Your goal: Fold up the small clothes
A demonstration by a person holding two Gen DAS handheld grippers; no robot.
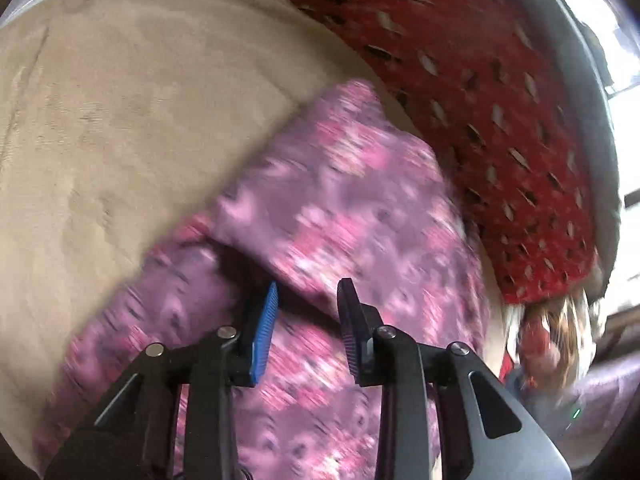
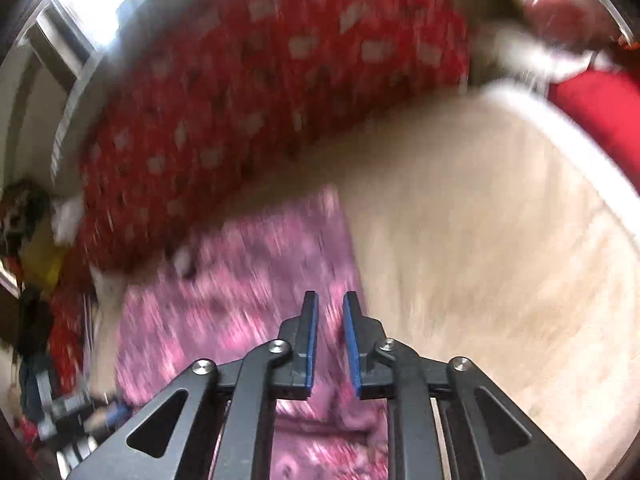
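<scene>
Left wrist view: the left hand-held gripper [image 1: 306, 328] hangs with jaws apart and empty over a pink-and-purple patterned cloth garment [image 1: 340, 208] lying on the beige fleece bed cover [image 1: 120, 120] (heavily blurred). The right hand-held gripper [image 2: 330, 338], jaws slightly parted, holds nothing. A red white-spotted blanket [image 2: 260, 92] lies beyond.

One pink garment [image 1: 320, 208], one red cloth [image 1: 480, 100]

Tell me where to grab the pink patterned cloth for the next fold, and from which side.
Take the pink patterned cloth at the raised folded edge just ahead of the left hand-held gripper, coming in from the near side. That flap stands off the beige surface, so a finger can probably slip beneath.
</scene>
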